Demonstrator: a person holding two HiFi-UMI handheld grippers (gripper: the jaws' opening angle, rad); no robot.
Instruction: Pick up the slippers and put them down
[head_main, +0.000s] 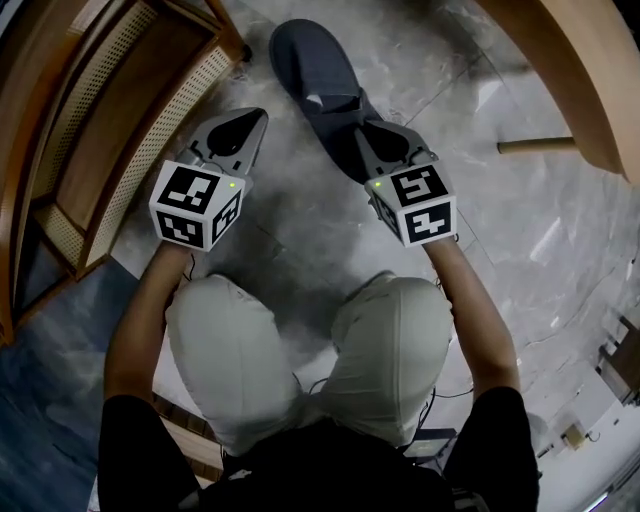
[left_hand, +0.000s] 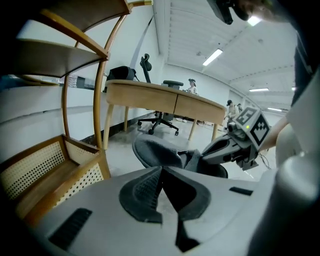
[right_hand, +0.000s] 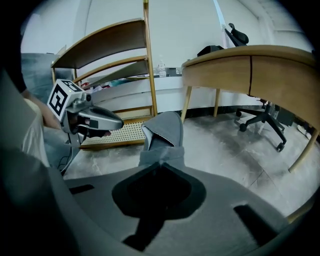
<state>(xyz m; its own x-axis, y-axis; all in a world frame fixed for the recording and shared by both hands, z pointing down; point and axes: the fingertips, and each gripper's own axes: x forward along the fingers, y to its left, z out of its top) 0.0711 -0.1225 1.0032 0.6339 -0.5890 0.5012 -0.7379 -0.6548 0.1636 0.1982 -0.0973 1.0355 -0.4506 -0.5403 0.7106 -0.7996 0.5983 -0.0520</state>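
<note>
One dark grey slipper (head_main: 315, 70) lies toe away from me on the marble floor. My right gripper (head_main: 375, 140) is shut on the slipper's heel end. In the right gripper view the slipper (right_hand: 165, 132) reaches forward out of the jaws (right_hand: 160, 165). My left gripper (head_main: 240, 125) hangs to the left of the slipper, apart from it, shut with nothing between its pads. The left gripper view shows those closed jaws (left_hand: 161, 170), with the slipper (left_hand: 155, 152) and the right gripper (left_hand: 210, 152) beyond them. I see no second slipper.
A low wooden shelf unit with cane panels (head_main: 120, 110) stands close on the left. A curved wooden desk (head_main: 580, 60) and its leg (head_main: 535, 146) are at the right. An office chair (right_hand: 260, 117) stands behind the desk. The person's knees (head_main: 300, 340) are just below the grippers.
</note>
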